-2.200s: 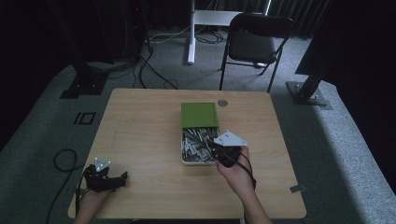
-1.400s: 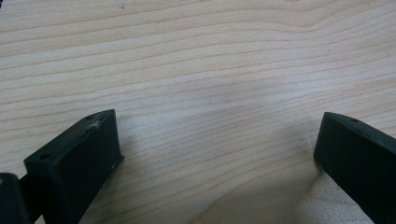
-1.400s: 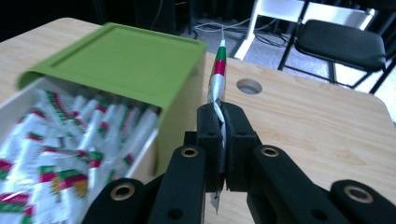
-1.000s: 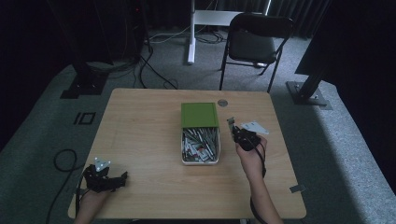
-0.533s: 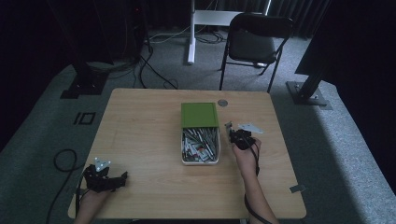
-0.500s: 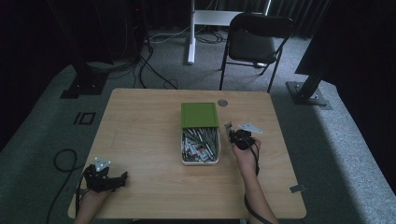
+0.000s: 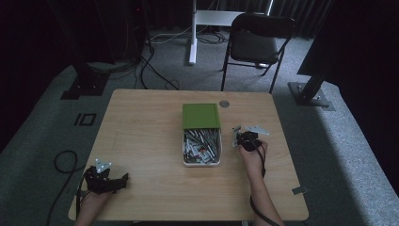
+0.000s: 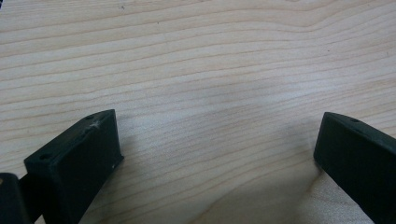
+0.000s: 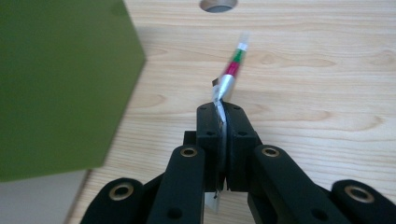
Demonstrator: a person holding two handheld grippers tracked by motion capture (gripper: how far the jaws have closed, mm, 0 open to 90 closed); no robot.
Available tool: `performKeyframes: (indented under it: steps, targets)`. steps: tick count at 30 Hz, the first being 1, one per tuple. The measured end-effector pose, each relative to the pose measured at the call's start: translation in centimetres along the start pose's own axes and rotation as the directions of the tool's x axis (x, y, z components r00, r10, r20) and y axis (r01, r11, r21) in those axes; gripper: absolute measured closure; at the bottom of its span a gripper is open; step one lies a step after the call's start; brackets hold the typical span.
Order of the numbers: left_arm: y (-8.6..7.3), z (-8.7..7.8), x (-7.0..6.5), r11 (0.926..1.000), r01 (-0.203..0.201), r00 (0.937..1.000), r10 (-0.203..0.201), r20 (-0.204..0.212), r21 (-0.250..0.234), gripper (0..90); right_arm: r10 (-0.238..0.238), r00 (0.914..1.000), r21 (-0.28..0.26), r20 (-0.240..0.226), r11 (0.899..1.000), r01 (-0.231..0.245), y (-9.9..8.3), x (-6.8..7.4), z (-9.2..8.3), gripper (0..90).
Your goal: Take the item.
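1. The right gripper [image 9: 223, 114] is pinching a thin silvery packet [image 9: 229, 74] with green and red bands, jaws clamped tight on it.
2. It is hovering just right of the white box [image 7: 201, 162] with its green lid [image 7: 201, 116].
3. The left gripper [image 8: 219, 144] is resting on the table [image 8: 196, 56], jaws standing wide with nothing between them.

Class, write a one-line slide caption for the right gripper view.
Right gripper shut on a thin silver sachet above the wooden table, beside the green lid.
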State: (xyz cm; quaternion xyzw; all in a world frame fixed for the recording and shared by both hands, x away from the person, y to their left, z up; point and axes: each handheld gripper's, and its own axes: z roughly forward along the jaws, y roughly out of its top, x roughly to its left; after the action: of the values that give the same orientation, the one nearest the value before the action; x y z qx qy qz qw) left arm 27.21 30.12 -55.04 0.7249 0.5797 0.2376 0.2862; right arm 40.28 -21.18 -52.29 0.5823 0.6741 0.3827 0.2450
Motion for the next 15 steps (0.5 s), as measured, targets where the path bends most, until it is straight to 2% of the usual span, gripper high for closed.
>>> performKeyframes:
  steps: [4,8,11,15]
  targets:
    - [0.0,0.0,0.0,1.0000,0.000,1.0000,0.000,0.000,0.000,1.3,0.012,0.9998,0.008,0.017,1.000,-0.012,-0.1,-1.0,0.0,85.4]
    - [0.0,0.0,0.0,1.0000,0.000,1.0000,0.000,0.000,0.000,1.3,-0.002,0.9988,0.021,0.050,1.000,0.001,-0.3,-1.9,0.1,84.4]
    - [0.0,0.0,0.0,1.0000,0.000,1.0000,0.000,0.000,0.000,1.3,0.008,0.9988,0.030,0.048,1.000,-0.009,-0.6,-2.6,0.2,82.4]
    - [0.0,0.0,0.0,1.0000,0.000,1.0000,0.000,0.000,0.000,1.3,-0.005,0.9982,0.036,0.060,0.999,0.003,-0.8,-3.2,0.3,76.9]
